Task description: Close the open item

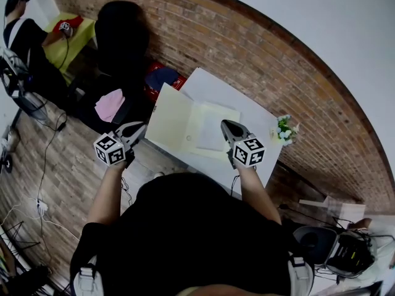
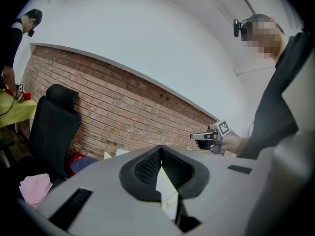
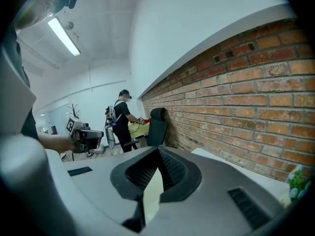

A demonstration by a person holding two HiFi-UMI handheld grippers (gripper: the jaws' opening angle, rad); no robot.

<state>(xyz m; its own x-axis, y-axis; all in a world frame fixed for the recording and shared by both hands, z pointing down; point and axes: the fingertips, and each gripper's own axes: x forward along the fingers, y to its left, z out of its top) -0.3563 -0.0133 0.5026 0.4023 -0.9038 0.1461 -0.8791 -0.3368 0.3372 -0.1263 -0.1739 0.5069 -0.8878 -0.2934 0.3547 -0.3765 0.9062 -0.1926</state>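
White table (image 1: pixel 213 84) | open folder (image 1: pixel 179 121) whole only in head view | left gripper (image 1: pixel 139 127), right gripper (image 1: pixel 224 124): fingers pressed together

Pale yellow for the open folder (image 1: pixel 170 119); white for the counter (image 1: pixel 216 88). Red-brown brick pattern on the wall (image 1: pixel 247 48). Black-and-white square markers on left hand-held gripper (image 1: pixel 139 127) and right hand-held gripper (image 1: pixel 224 124). Black chair (image 1: pixel 120 36), pink cloth (image 1: pixel 109 105), grey-brown plank floor (image 1: pixel 62 165).

Plant (image 3: pixel 298 180) partly off rt edge
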